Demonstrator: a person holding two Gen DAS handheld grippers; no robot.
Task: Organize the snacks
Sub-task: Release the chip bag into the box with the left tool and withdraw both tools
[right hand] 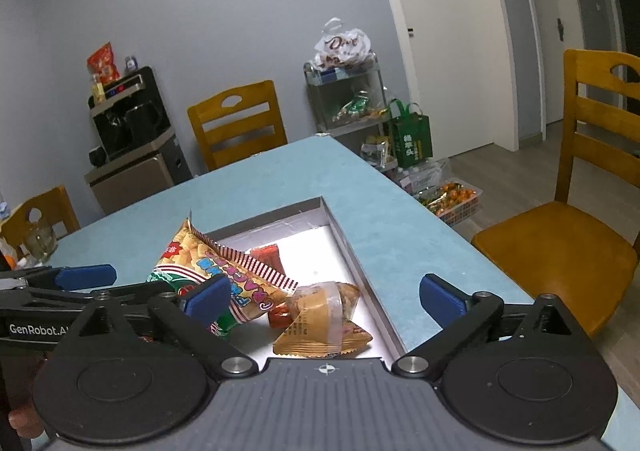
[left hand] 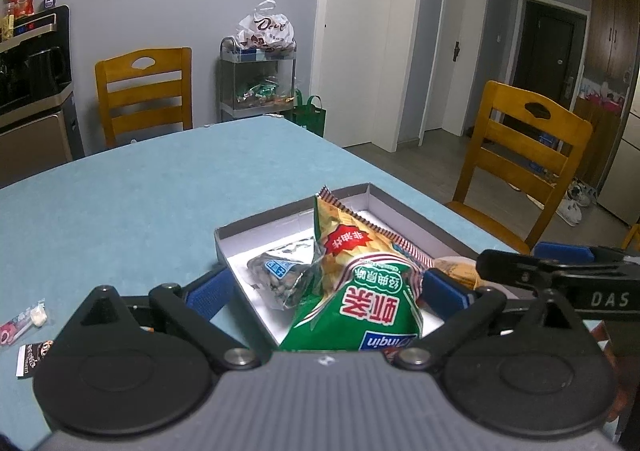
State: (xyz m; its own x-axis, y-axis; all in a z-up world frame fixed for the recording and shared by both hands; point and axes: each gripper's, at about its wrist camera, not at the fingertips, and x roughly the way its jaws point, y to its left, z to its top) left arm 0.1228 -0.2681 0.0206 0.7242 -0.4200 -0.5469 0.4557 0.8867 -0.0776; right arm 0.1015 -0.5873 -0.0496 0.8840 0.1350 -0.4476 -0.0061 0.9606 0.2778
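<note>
Left wrist view shows your left claw [left hand: 326, 287] spread wide over the near end of a shallow white-lined box [left hand: 224, 241] on the blue table [left hand: 140, 187], with a green and yellow chip bag [left hand: 360, 279] standing between its blue pads but, as far as you can see, not pinched by either one. Just left of that bag, inside the box, lies a small dark snack packet [left hand: 280, 275]. On the table at the far left near edge sit two small wrappers [left hand: 24, 335], well apart from the box. Your right claw [right hand: 324, 295] is also wide apart, hovering over the right half of the same box, gripping nothing. Below it in the box rests a tan wrapped pastry [right hand: 320, 321], touching a small red packet [right hand: 280, 309], with another red packet [right hand: 266, 253] farther back. Wooden chairs [right hand: 236, 119] stand around the table.
</note>
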